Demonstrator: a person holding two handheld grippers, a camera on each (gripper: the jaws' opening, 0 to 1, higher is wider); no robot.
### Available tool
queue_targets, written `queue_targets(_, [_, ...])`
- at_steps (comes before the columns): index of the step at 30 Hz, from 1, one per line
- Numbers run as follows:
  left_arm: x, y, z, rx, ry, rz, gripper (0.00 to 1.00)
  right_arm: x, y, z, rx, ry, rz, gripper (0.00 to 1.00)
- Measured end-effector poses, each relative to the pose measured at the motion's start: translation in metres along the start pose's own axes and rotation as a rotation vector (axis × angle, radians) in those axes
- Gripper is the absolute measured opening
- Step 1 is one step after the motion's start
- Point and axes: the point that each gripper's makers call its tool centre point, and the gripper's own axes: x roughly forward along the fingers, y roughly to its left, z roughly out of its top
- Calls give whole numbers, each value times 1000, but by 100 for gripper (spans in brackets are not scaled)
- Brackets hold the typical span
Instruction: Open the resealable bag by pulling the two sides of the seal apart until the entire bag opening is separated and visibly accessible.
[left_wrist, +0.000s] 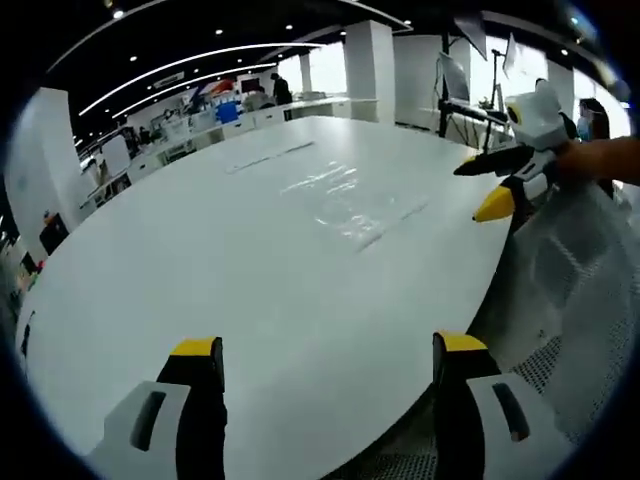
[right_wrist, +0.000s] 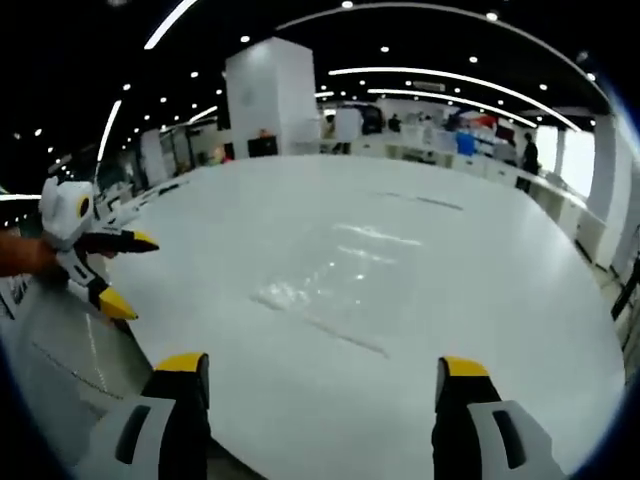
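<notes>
A clear resealable bag lies flat on the white table, hard to make out but for its glints and the seal strip. In the left gripper view my left gripper stands open over the table's near edge, well short of the bag. My right gripper comes in from the right, open, beside the bag's right end and above the table edge. In the right gripper view the bag lies ahead of my open right gripper. The left gripper hovers open at the left, clear of the bag.
The table is wide and round-edged. A grey mesh chair stands off its right side. A hand holds the right gripper. Far behind are a white pillar, desks with clutter and a stand.
</notes>
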Motion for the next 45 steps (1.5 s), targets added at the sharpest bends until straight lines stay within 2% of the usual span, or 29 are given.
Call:
queue_targets(6, [0, 2, -1, 2, 3, 6, 84, 2, 4, -1, -2, 10, 16, 94])
queue_targets(45, [3, 1, -6, -1, 29, -4, 84, 2, 1, -3, 21, 15, 9, 93])
